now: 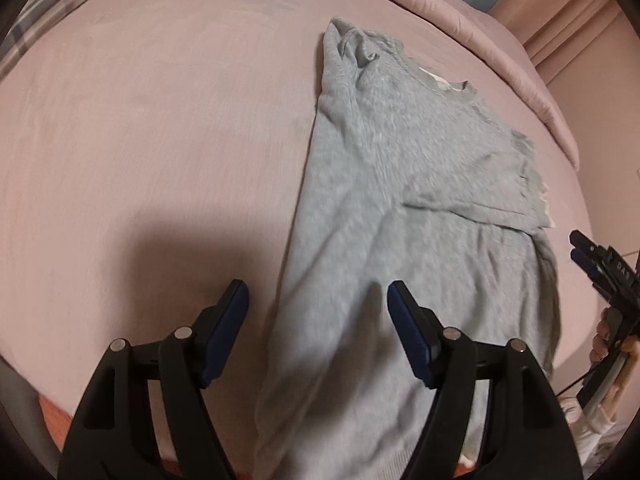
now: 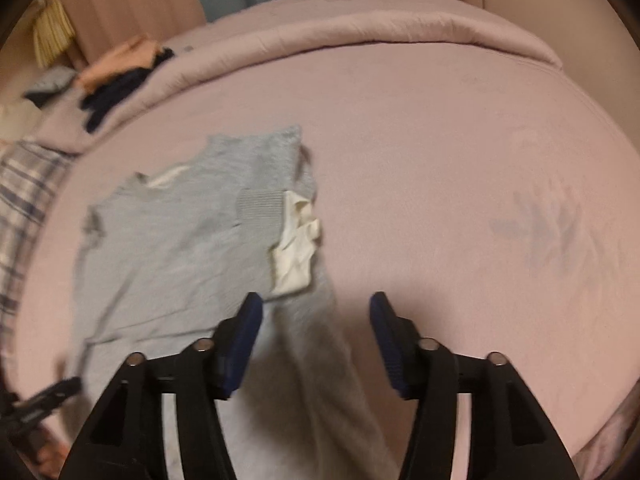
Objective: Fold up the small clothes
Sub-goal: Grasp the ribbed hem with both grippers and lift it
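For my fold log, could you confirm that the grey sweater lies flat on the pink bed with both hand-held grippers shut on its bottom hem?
Not quite: both are open, gripping nothing. The left wrist view shows the left hand-held gripper spread over the grey sweater; the right wrist view shows the right hand-held gripper likewise. The sweater does lie on the pink bed.

The light grey knitted sweater (image 1: 400, 184) is soft, matt cloth with a faint fuzz, its cuff (image 2: 260, 210) ribbed, and a smooth cream fabric lining (image 2: 296, 248) shows at the sleeve end. The dusty pink bed sheet (image 1: 140, 140) under it is matt, fine-woven cloth. Each black hand-held gripper (image 1: 318, 300) (image 2: 316, 312) is matt plastic with dark blue ridged rubbery pads (image 1: 408, 328) and shiny metal pins (image 1: 452, 333).
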Demonstrator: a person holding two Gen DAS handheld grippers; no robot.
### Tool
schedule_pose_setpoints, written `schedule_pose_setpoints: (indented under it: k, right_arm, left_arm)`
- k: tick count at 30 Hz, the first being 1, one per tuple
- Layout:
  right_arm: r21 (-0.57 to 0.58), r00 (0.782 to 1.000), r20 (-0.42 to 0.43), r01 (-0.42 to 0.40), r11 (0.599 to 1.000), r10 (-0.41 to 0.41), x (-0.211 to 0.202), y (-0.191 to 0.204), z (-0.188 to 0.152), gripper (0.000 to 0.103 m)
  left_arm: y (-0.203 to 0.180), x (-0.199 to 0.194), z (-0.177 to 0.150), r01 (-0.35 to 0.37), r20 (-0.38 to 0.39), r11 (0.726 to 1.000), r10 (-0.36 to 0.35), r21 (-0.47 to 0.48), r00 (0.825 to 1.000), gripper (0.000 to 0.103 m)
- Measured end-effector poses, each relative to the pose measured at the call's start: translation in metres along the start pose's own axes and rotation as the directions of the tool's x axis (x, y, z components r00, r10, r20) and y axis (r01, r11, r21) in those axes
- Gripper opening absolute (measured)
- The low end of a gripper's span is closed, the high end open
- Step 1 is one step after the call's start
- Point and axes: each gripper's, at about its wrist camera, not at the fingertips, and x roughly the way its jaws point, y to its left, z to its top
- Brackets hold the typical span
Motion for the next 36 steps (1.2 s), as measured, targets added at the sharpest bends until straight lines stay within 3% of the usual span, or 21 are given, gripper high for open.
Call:
schedule_pose_setpoints:
  k: [6, 13, 22, 27, 36]
  right_arm:
    - [-0.016, 0.998, 0.045, -0.032, 0.999, 0.033, -0.040, -0.007, -0.023, 0.074]
    - [-0.019, 0.999, 0.028, -0.039, 0.999, 0.040, -0.060, -0.016, -0.052, 0.077]
    - [0.057, 0.995, -0.077, -0.053, 0.997, 0.058, -0.054, -0.041, -0.100, 0.077]
    - [0.101, 0.986, -0.124, -0.101, 0.990, 0.113, -0.053, -0.047, -0.120, 0.077]
    - [0.115, 0.976, -0.166, -0.120, 0.986, 0.139, -0.058, -0.050, -0.145, 0.077]
  left_arm:
    - [0.002, -0.024, -0.020, 0.021, 0.034, 1.000, -0.021, -0.012, 0.999, 0.085]
    - [0.010, -0.029, -0.043, -0.008, 0.014, 1.000, 0.009, -0.020, 1.000, 0.085]
    - [0.015, -0.023, -0.072, -0.027, -0.039, 0.999, 0.026, -0.020, 0.999, 0.083]
    - [0.012, -0.020, -0.086, -0.013, -0.069, 1.000, 0.012, -0.013, 0.998, 0.080]
    - [0.019, -0.016, -0.107, -0.040, -0.114, 0.998, 0.035, -0.046, 0.993, 0.080]
